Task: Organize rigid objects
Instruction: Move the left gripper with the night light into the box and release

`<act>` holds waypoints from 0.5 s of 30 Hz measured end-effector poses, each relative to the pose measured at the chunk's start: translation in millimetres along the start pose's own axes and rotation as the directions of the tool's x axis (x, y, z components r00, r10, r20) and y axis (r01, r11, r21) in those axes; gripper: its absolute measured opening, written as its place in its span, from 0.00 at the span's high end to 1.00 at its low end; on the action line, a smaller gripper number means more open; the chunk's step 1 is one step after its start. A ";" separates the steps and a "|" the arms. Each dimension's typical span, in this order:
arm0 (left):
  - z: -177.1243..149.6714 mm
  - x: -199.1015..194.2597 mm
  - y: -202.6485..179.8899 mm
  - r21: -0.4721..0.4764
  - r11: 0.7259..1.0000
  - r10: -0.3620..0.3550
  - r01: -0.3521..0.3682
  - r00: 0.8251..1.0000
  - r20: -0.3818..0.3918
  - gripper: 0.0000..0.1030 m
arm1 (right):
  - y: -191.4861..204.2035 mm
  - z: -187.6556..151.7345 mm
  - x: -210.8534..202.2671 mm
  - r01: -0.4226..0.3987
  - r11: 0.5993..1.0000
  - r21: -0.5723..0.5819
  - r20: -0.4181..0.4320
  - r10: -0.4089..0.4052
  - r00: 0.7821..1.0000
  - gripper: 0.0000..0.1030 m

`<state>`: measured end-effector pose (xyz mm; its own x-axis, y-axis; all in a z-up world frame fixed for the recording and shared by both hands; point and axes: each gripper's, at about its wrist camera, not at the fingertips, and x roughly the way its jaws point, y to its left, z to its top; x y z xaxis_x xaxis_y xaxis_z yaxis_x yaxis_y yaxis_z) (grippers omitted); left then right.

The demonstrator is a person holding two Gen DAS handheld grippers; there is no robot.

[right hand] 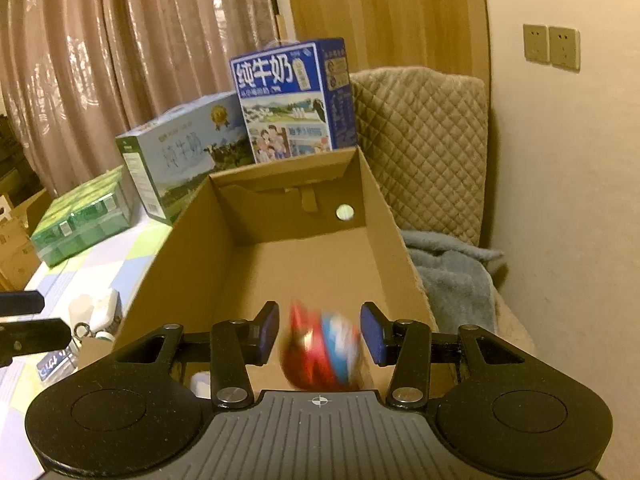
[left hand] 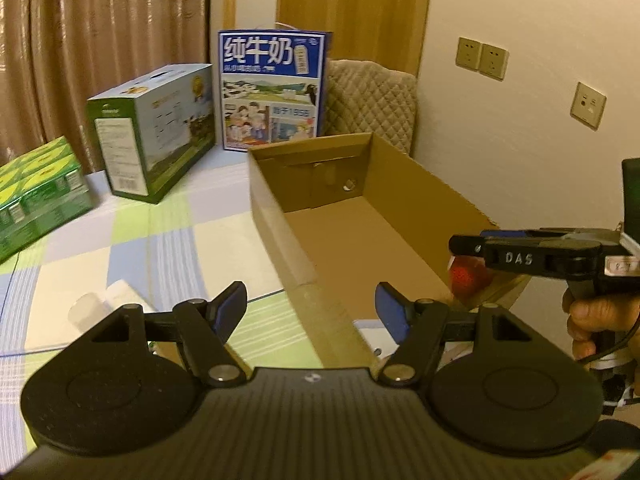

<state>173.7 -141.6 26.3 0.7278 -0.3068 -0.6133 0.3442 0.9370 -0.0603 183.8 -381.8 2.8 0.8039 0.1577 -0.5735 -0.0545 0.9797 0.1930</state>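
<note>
Both tongs are open: the left gripper (left hand: 311,307) holds nothing; a blurry red and blue thing (right hand: 322,350) sits between the right gripper (right hand: 319,333) fingers, over the cardboard box (right hand: 192,240).

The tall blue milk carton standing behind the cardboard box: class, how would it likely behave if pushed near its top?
The blue milk carton stands upright on a narrow base, so a high push would probably tip it. Its flat printed sides look stiff and smooth, perhaps slippery. If full, it is likely heavy; the pictures cannot tell.

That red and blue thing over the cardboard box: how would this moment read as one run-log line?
right gripper: open, red and blue object blurred between jaws, grip unclear | cardboard box: open | left gripper: open, holding nothing
</note>
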 end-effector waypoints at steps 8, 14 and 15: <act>-11.8 -20.3 18.9 -0.030 0.999 0.029 -0.028 1.000 0.011 0.35 | 6.8 15.3 -23.6 -0.009 1.000 0.012 0.070 0.008 0.998 0.56; -30.2 -47.8 40.4 -0.066 0.995 0.073 -0.072 0.997 0.015 0.35 | 28.8 15.8 -59.8 -0.036 0.999 0.004 0.121 0.035 0.992 0.44; -34.2 -53.9 44.8 -0.074 0.994 0.082 -0.081 0.996 0.015 0.35 | 36.3 12.9 -66.7 -0.046 0.999 -0.003 0.127 0.046 0.991 0.43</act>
<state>129.7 -77.3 29.7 0.7627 -0.2312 -0.6041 0.2395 0.9685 -0.0683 135.9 -358.4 58.4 0.8690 0.1857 -0.4587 -0.0931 0.9717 0.2170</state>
